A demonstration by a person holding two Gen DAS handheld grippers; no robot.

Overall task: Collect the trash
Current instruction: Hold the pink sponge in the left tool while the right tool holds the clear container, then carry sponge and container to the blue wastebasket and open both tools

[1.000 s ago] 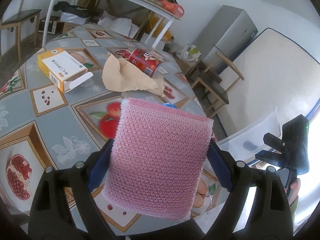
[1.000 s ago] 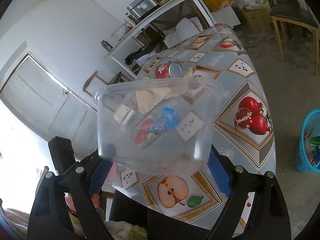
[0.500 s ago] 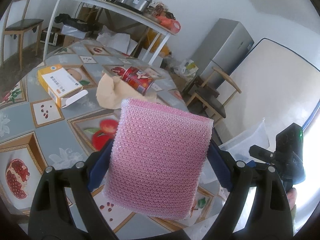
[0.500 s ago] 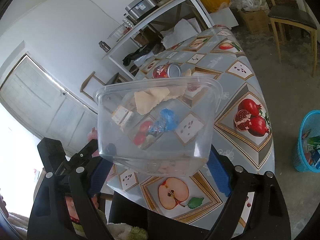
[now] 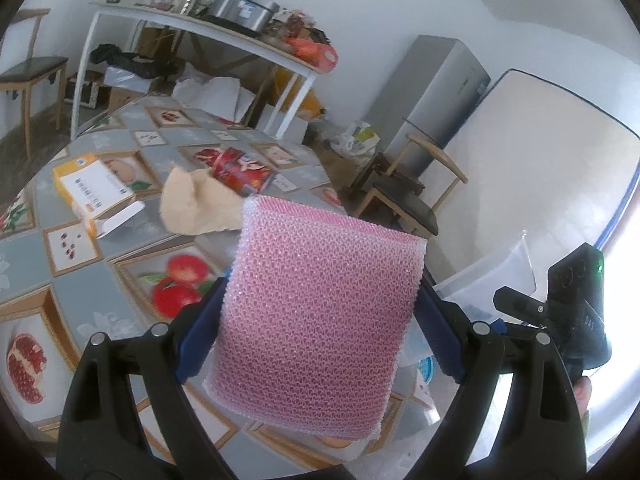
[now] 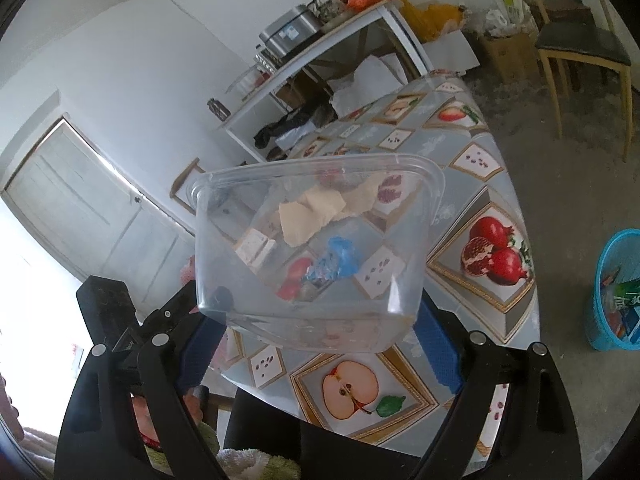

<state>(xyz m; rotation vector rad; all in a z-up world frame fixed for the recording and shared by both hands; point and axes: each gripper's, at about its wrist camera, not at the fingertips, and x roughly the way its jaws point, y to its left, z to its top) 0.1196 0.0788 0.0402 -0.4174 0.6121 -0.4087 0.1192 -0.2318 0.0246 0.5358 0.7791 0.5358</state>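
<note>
Left gripper (image 5: 320, 312) clamps pink mesh sponge (image 5: 320, 312); right gripper (image 6: 316, 320) grips clear plastic container (image 6: 316, 248) tilted open-side-up, likely as catch bin.

Each camera sits close behind its own fingers, tilted down over the table (image 5: 80, 280). Both catch the same paper scrap (image 5: 192, 208) and shelf (image 6: 360, 24), from opposite sides.

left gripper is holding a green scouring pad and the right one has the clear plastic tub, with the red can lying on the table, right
Not quite: the scouring pad is pink, not green, as the left wrist view shows. The rest holds: the left gripper has its jaws shut on it, the right gripper holds the clear plastic tub, and the red can lies on the table.
</note>
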